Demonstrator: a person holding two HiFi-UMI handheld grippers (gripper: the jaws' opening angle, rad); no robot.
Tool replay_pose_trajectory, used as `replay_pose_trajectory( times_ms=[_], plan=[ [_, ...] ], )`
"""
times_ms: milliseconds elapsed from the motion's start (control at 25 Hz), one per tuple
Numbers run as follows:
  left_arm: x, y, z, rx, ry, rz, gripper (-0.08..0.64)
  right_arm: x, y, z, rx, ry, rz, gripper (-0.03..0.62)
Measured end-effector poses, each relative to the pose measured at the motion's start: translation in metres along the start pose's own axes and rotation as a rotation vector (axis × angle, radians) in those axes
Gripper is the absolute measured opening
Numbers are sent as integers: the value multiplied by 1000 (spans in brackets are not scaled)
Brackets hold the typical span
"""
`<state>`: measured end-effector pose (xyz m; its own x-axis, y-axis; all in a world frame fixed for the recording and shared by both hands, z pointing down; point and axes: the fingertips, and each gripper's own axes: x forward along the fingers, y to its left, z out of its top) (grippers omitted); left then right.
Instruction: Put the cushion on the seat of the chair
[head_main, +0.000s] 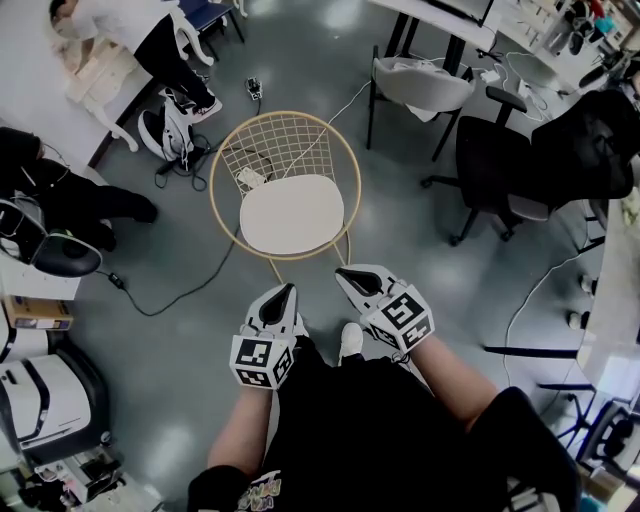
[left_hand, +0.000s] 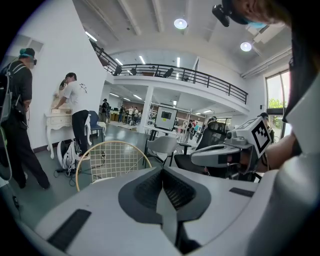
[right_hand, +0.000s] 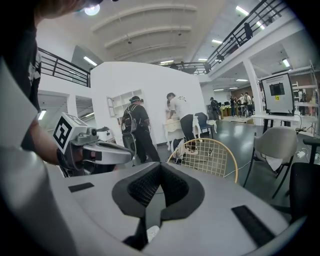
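Observation:
A cream cushion (head_main: 291, 215) lies flat on the seat of the gold wire chair (head_main: 285, 150), whose round mesh back stands behind it. Both grippers hang in front of the chair, apart from the cushion. My left gripper (head_main: 290, 290) is shut and empty, its tip pointing toward the seat's near edge. My right gripper (head_main: 342, 272) is also shut and empty, just right of it. The chair's mesh back (left_hand: 112, 160) shows beyond the left jaws and the same mesh back (right_hand: 207, 156) beyond the right jaws. The other gripper is visible in each gripper view.
A grey chair (head_main: 420, 85) and a black office chair (head_main: 500, 165) stand to the right. Cables (head_main: 170, 290) and a power strip (head_main: 249, 178) lie on the floor around the wire chair. A person (head_main: 130, 40) works at a white table far left; a backpack (head_main: 165, 130) sits nearby.

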<state>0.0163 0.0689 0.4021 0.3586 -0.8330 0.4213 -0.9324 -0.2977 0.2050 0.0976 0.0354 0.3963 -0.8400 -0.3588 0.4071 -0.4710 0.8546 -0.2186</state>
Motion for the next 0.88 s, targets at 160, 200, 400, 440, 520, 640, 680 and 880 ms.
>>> replay_pose_trajectory(
  times_ms=[160, 200, 400, 440, 520, 640, 680, 880],
  plan=[
    [-1, -2, 2, -2, -4, 1, 18, -2, 0, 0, 2, -2, 1, 12],
    [-1, -2, 2, -1, -5, 1, 18, -3, -1, 0, 2, -3, 1, 12],
    [-1, -2, 2, -4, -3, 0, 18, -3, 0, 2, 3, -4, 1, 12],
    [-2, -2, 3, -5, -3, -1, 18, -2, 1, 3, 2, -3, 1, 12],
    [-4, -1, 3, -7, -3, -2, 18, -3, 3, 3, 1, -2, 1, 12],
    [-6, -2, 4, -7, -5, -1, 18, -4, 3, 4, -1, -1, 1, 11],
    [-5, -2, 4, -7, -6, -1, 18, -4, 3, 4, -2, 0, 1, 12],
    [-5, -1, 1, -9, -7, -7, 18, -2, 4, 2, -7, -1, 1, 12]
  ],
)
